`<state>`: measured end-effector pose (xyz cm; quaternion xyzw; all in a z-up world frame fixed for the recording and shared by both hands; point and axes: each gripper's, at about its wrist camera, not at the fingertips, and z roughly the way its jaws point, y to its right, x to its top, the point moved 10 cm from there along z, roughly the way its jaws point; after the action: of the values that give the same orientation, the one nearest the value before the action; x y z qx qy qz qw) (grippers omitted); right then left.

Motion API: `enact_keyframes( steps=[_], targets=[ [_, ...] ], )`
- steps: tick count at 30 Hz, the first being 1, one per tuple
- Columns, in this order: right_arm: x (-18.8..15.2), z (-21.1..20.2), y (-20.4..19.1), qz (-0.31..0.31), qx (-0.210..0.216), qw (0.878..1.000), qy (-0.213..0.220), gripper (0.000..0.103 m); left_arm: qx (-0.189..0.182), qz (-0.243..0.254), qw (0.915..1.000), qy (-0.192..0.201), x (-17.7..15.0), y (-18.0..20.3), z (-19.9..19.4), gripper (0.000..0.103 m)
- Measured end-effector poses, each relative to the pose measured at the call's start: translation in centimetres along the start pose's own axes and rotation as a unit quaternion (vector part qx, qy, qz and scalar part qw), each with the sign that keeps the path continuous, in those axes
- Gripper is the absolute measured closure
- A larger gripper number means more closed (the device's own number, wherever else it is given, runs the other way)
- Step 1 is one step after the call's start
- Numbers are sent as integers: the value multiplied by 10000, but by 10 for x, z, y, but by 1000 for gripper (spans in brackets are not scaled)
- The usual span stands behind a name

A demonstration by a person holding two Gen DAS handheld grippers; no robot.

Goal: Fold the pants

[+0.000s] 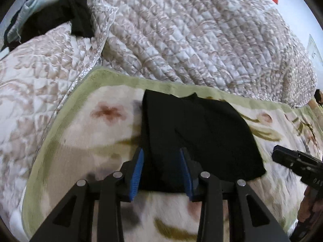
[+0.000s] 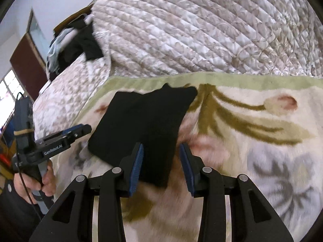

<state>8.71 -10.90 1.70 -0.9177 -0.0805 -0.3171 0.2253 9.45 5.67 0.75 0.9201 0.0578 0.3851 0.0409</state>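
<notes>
The black pants [image 1: 197, 139] lie folded into a compact rectangle on a floral fleece blanket [image 1: 90, 133]. They also show in the right wrist view [image 2: 141, 125]. My left gripper [image 1: 162, 153] is open, its blue pads either side of the fold's near left part, just above it. My right gripper [image 2: 161, 147] is open over the fold's near right corner. The right gripper shows at the right edge of the left wrist view [image 1: 276, 153]. The left gripper shows at the left of the right wrist view [image 2: 86, 128]. Neither holds cloth.
A quilted floral bedspread [image 1: 191, 34] rises behind the blanket [image 2: 252, 121]. A pile of dark and pale clothes [image 1: 54, 10] lies at the far left; it also shows in the right wrist view [image 2: 76, 42]. A window and dark door [image 2: 26, 64] stand at the left.
</notes>
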Motion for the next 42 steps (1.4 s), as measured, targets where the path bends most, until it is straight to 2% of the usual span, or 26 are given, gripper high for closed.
enact_keyframes(
  steps=[6, 8, 10, 18, 21, 31, 42],
  targets=[
    [-40, -9, -24, -492, -227, 9985, -122, 64, 38, 9, 10000, -60, -35, 14, -13, 63],
    [-50, -7, -28, -592, -286, 9977, -149, 61, 30, -29, 9998, -170, -48, 14, -10, 63],
    [-57, -4, -29, -640, -322, 9972, -195, 58, 50, -35, 9996, -266, -58, 15, -7, 63],
    [-72, 12, -14, -669, -663, 9947, -403, 57, 232, -23, 9980, -587, -83, 10, 12, 63],
    [-80, 20, -7, -593, -716, 9941, -565, 57, 284, 79, 9981, -542, -85, 11, 13, 62],
    [-82, 21, -3, -640, -759, 9936, -534, 49, 243, 90, 9982, -539, -86, 12, 14, 56],
    [-83, 21, -2, -630, -749, 9938, -524, 48, 223, 132, 9982, -539, -86, 13, 14, 51]
  ],
)
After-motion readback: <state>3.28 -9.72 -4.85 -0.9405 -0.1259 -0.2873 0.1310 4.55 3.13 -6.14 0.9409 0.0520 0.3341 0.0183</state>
